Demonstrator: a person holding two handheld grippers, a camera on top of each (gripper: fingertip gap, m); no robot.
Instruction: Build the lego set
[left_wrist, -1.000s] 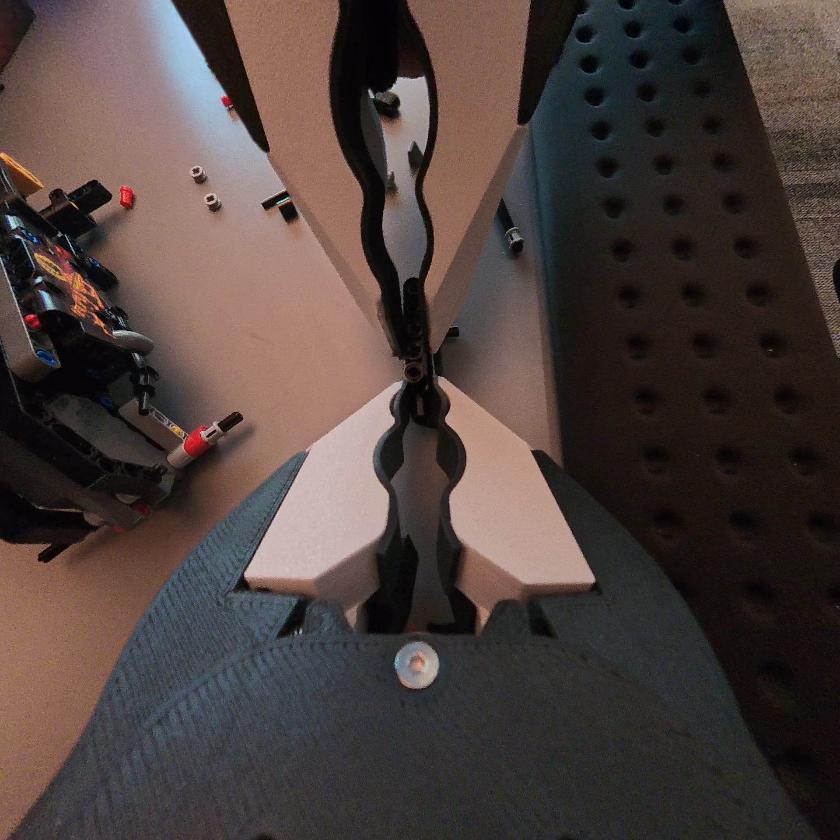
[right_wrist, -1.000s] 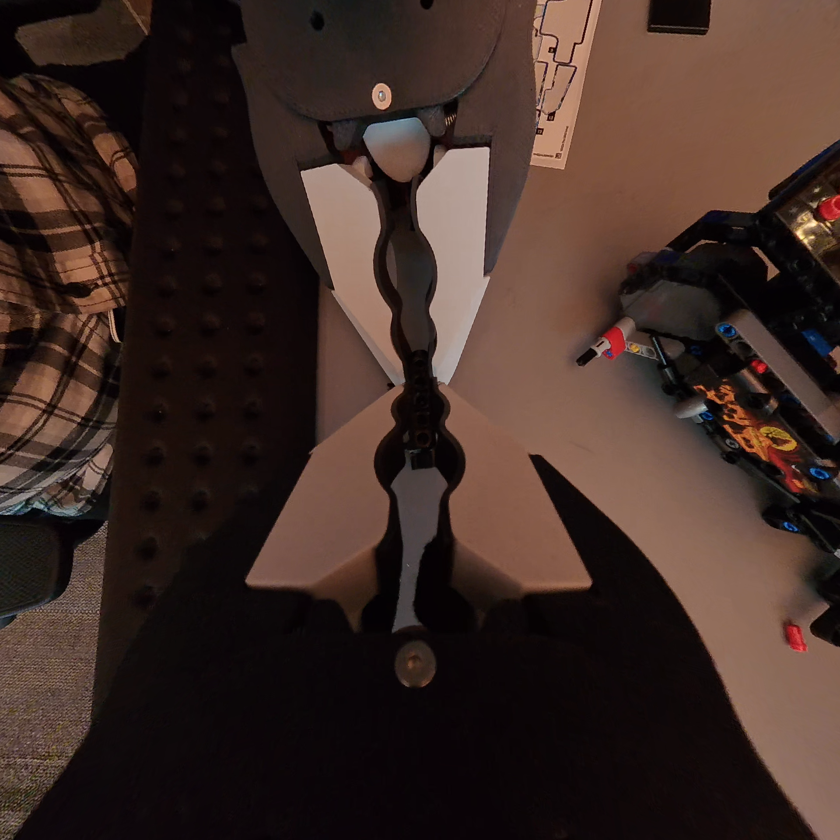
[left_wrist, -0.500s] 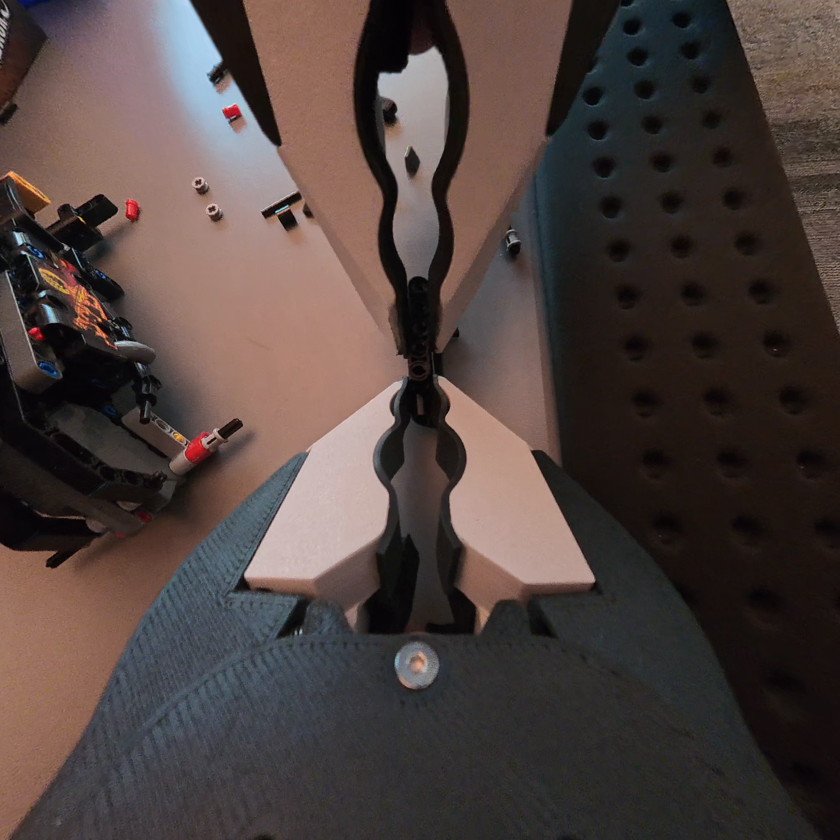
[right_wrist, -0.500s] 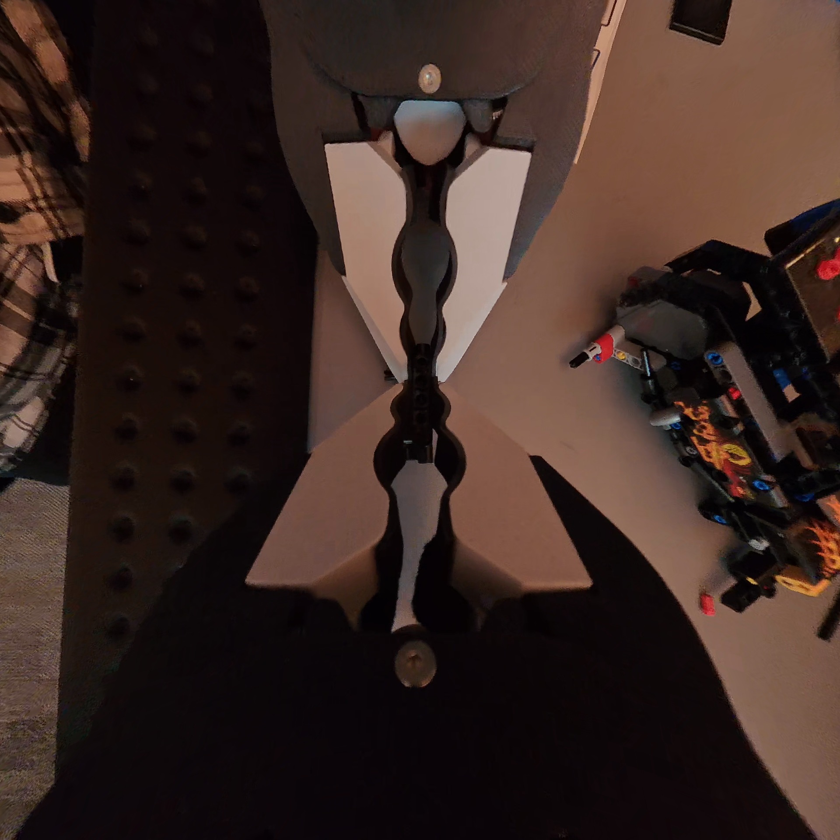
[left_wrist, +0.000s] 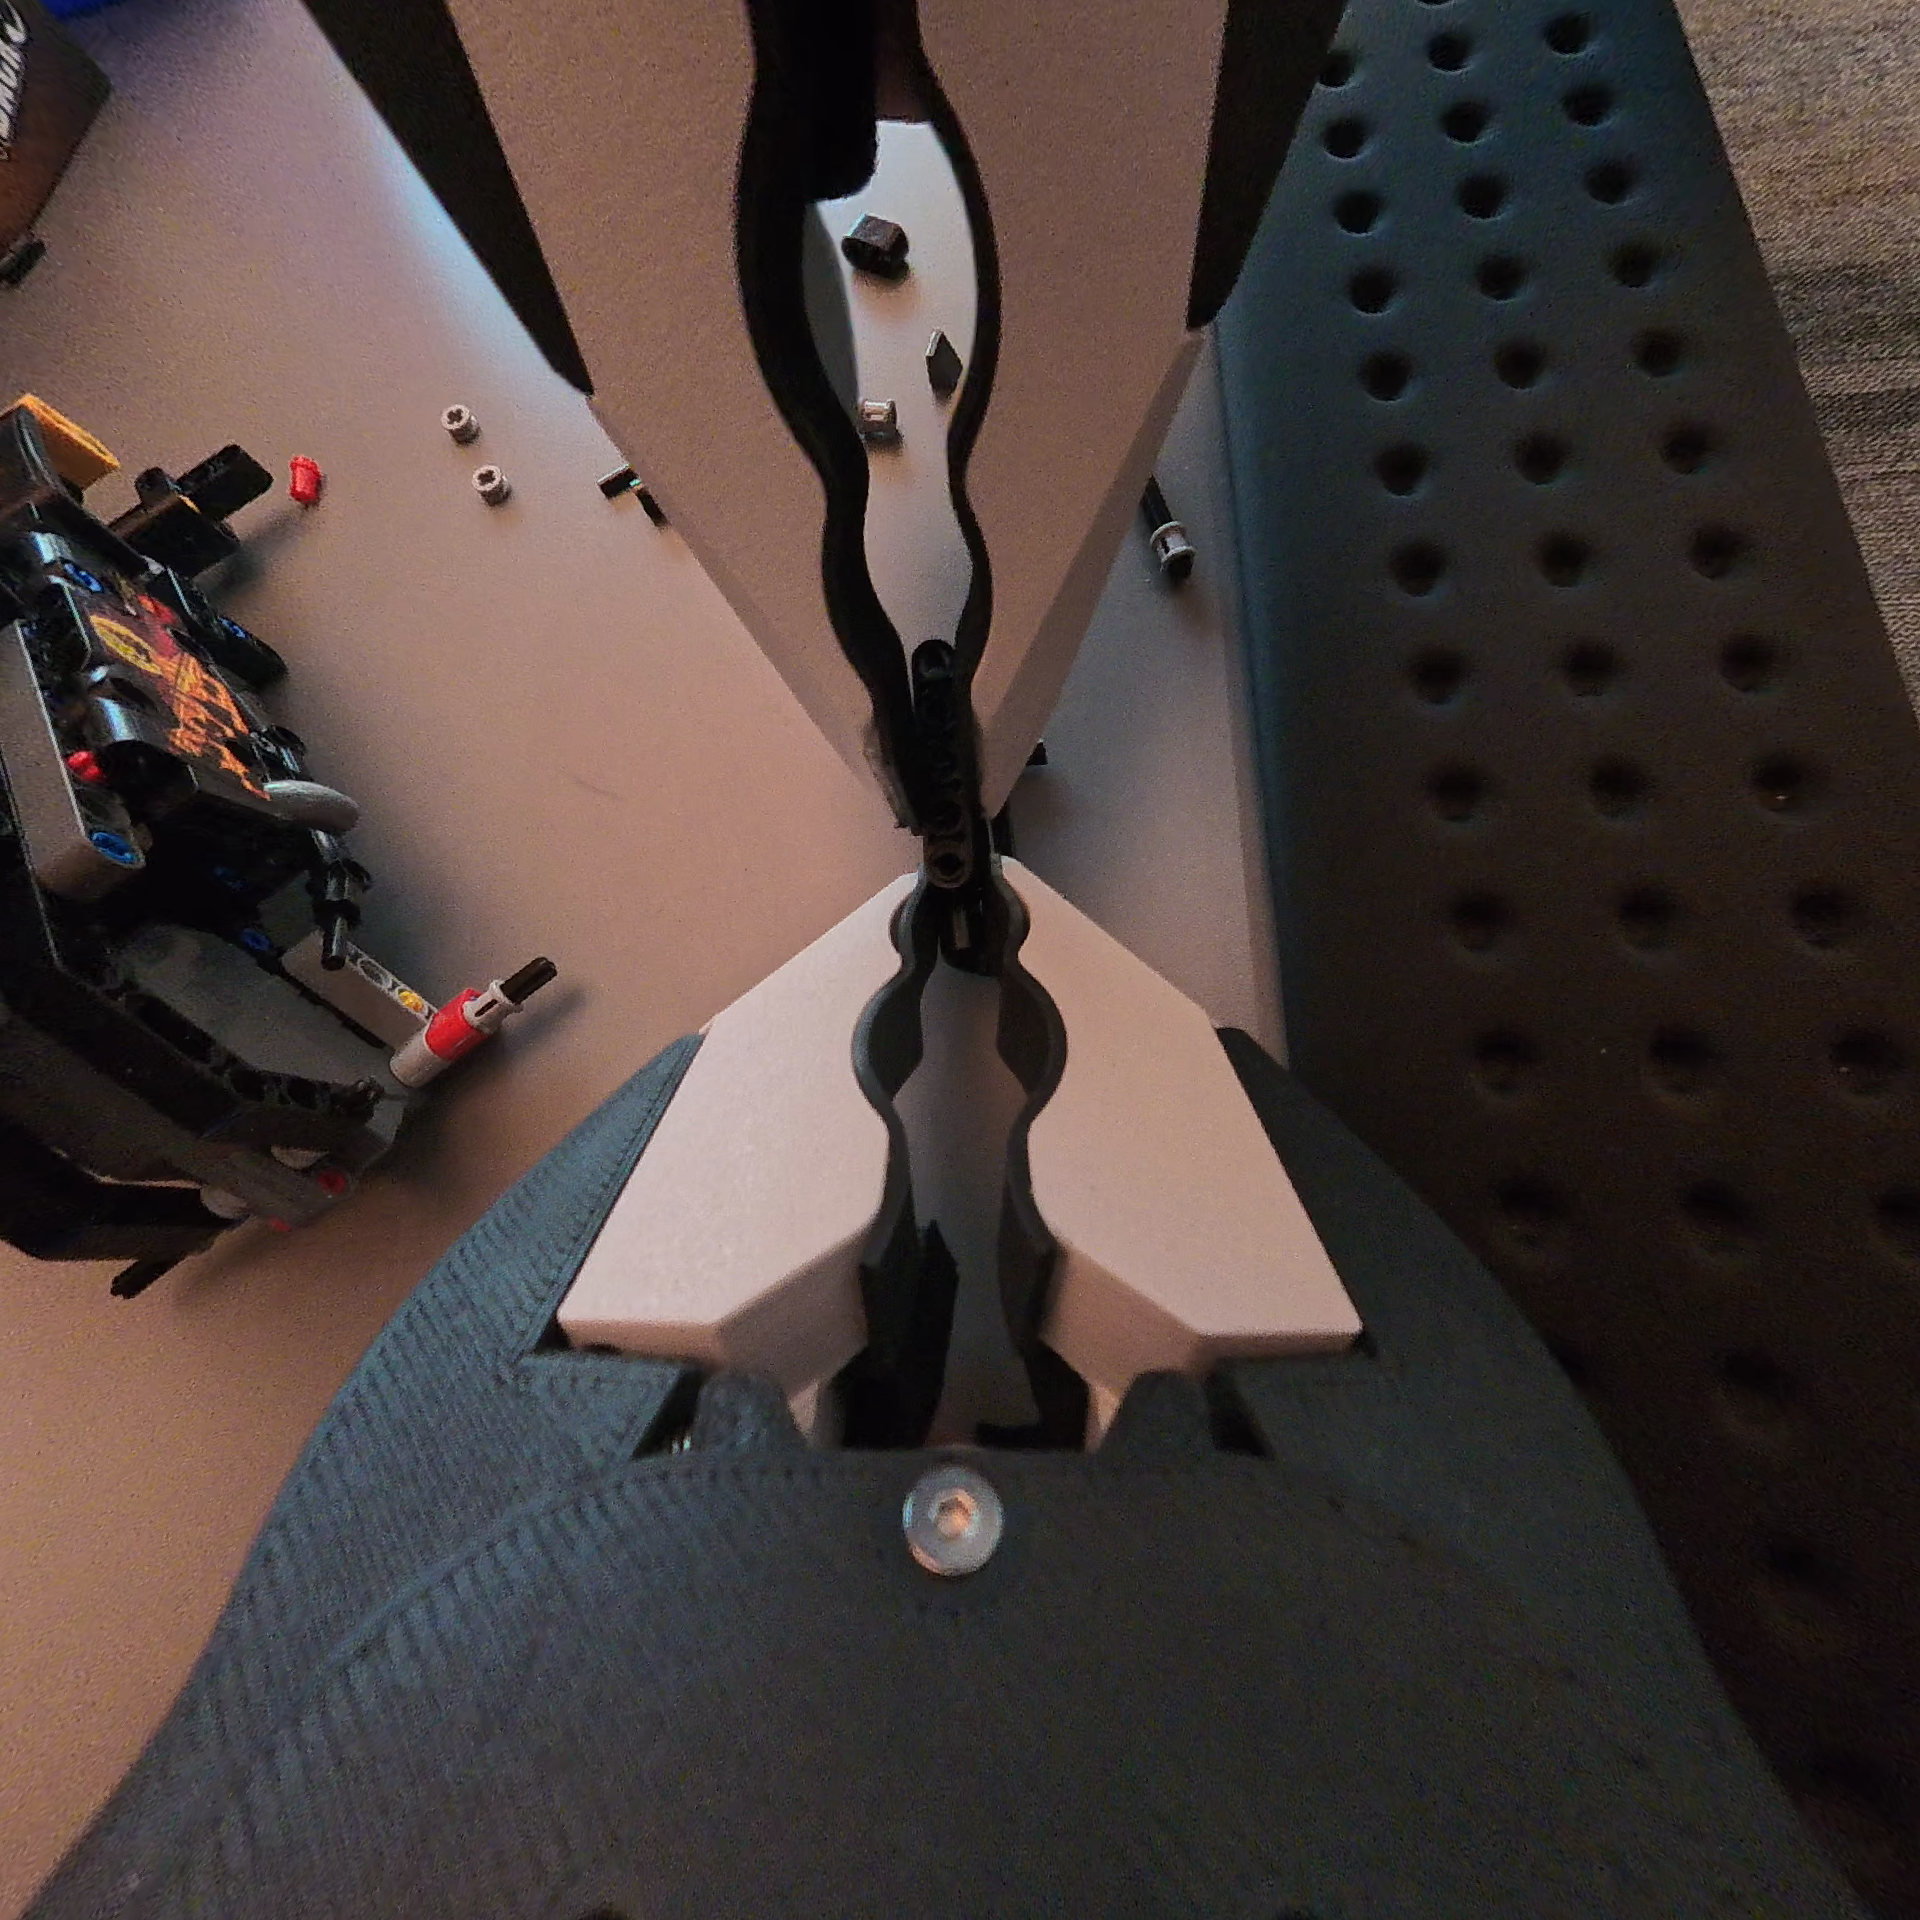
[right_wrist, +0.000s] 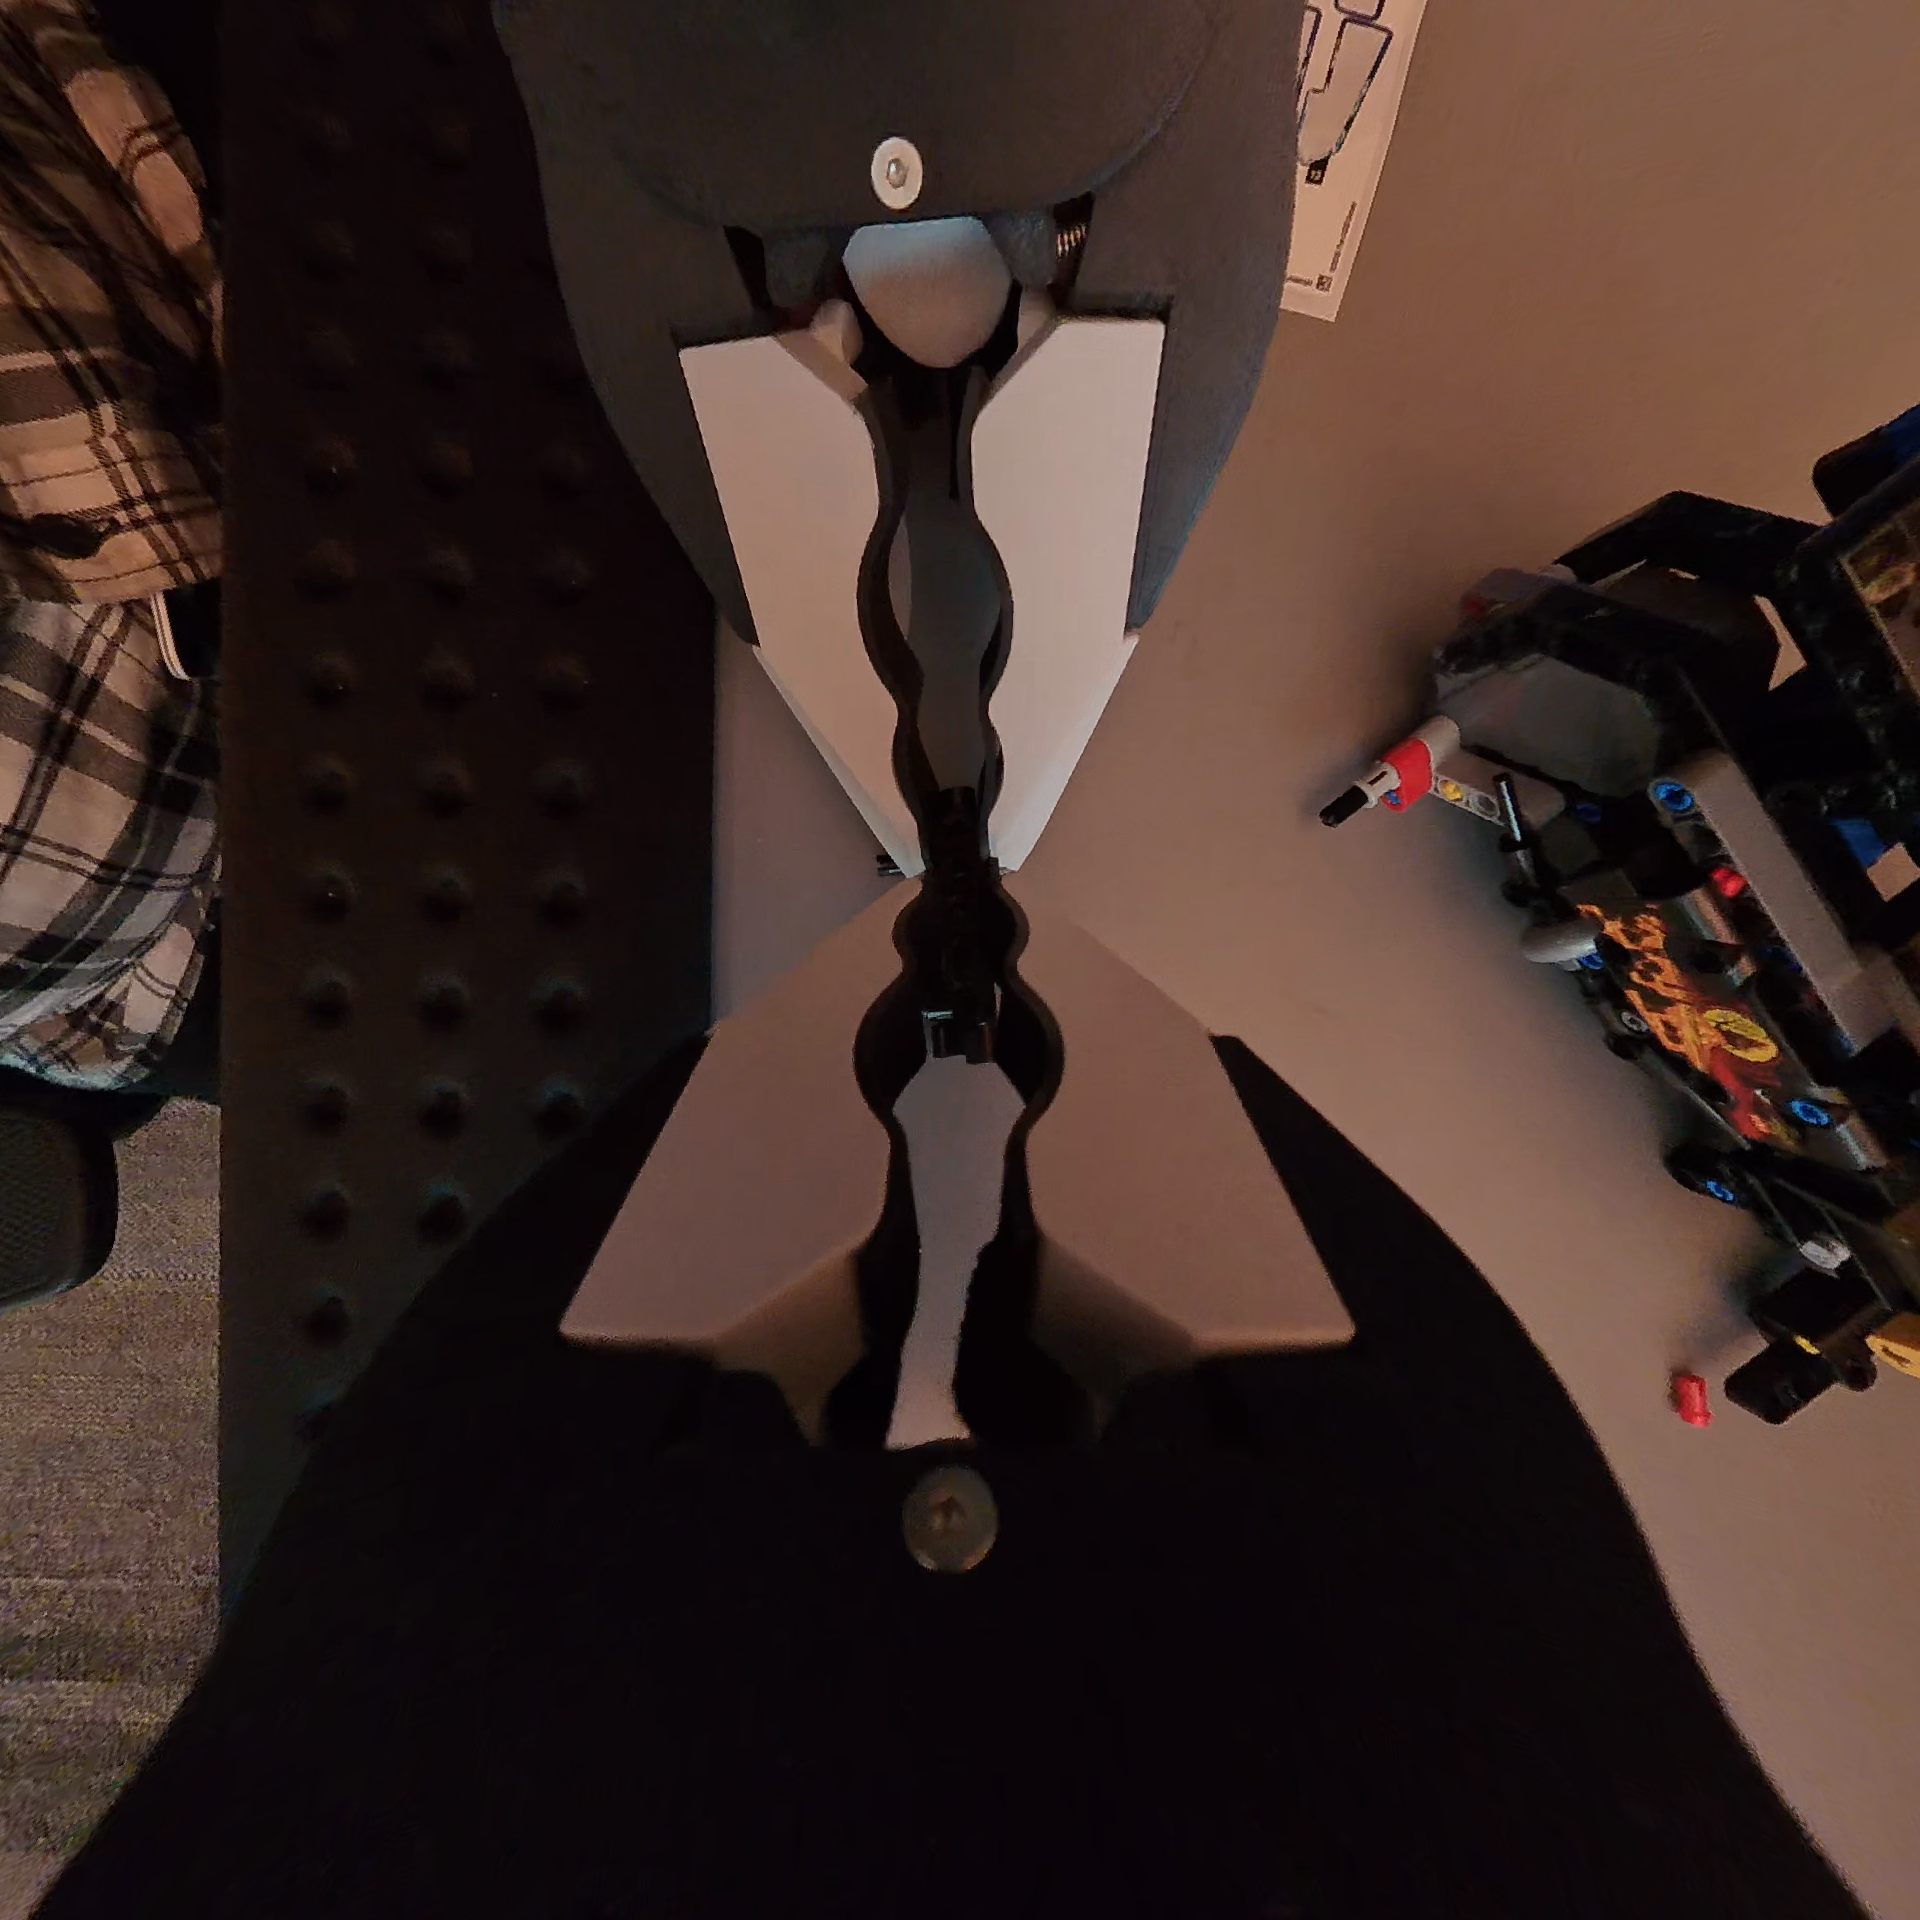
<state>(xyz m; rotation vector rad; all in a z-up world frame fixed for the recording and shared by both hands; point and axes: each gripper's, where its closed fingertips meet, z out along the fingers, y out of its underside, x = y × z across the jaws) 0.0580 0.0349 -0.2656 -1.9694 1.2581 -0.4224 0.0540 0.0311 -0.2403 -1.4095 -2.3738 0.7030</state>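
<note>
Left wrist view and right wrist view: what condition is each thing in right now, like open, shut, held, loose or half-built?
Left gripper: shut on black holed Lego beam.
Right gripper: shut on the same beam, tip to tip with the left.
Black holed Lego beam: held off the table at both ends.
Black Lego car with flame stickers: partly built, resting on the table.
Small red Lego pin: loose on the table.

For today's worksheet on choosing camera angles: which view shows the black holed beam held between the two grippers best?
The left wrist view: the black beam is lit, its row of holes visible between the right gripper and the left gripper. In the right wrist view the beam is a dark silhouette.
</note>
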